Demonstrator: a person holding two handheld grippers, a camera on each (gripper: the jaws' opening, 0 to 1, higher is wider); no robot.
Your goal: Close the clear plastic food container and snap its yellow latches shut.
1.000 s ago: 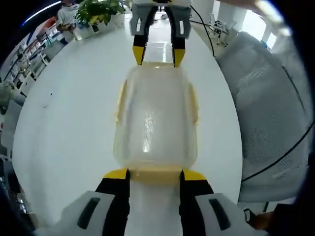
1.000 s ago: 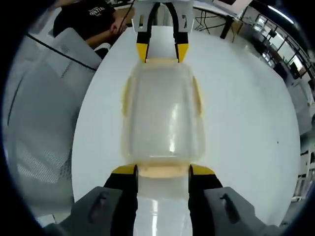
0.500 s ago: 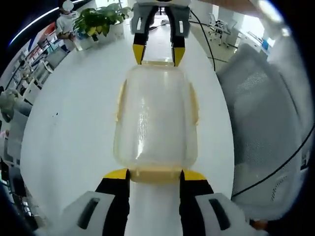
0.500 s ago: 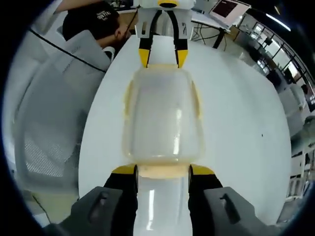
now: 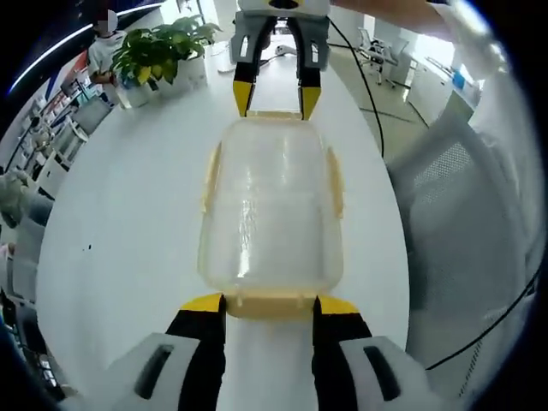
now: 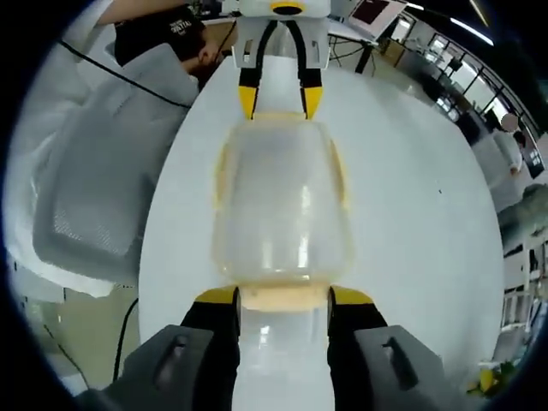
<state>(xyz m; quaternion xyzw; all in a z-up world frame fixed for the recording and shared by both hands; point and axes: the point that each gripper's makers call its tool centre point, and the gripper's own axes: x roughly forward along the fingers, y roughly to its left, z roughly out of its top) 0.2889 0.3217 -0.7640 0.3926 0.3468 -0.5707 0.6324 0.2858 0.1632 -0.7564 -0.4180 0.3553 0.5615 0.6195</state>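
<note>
The clear plastic container (image 5: 270,205) has its lid on and lies lengthwise between my two grippers over the white table (image 5: 128,188). Yellow side latches (image 5: 209,175) lie flat against its long walls. My left gripper (image 5: 270,301) is shut on the near yellow end latch (image 5: 270,306), one jaw at each side of it. My right gripper (image 5: 275,107) grips the far end. In the right gripper view the same container (image 6: 282,201) runs from my right gripper (image 6: 284,295), shut on its end latch (image 6: 284,300), to my left gripper (image 6: 277,107).
A potted plant (image 5: 163,47) stands at the table's far end. A grey mesh chair (image 5: 462,223) (image 6: 94,171) sits close beside the table's edge. A person in a black shirt (image 6: 167,34) sits behind it. The white table (image 6: 411,188) spreads wide on the other side.
The table, chair and plant have slid across both views while the container stays fixed between the jaws: both hands have swung together with it. The grip is unchanged.
</note>
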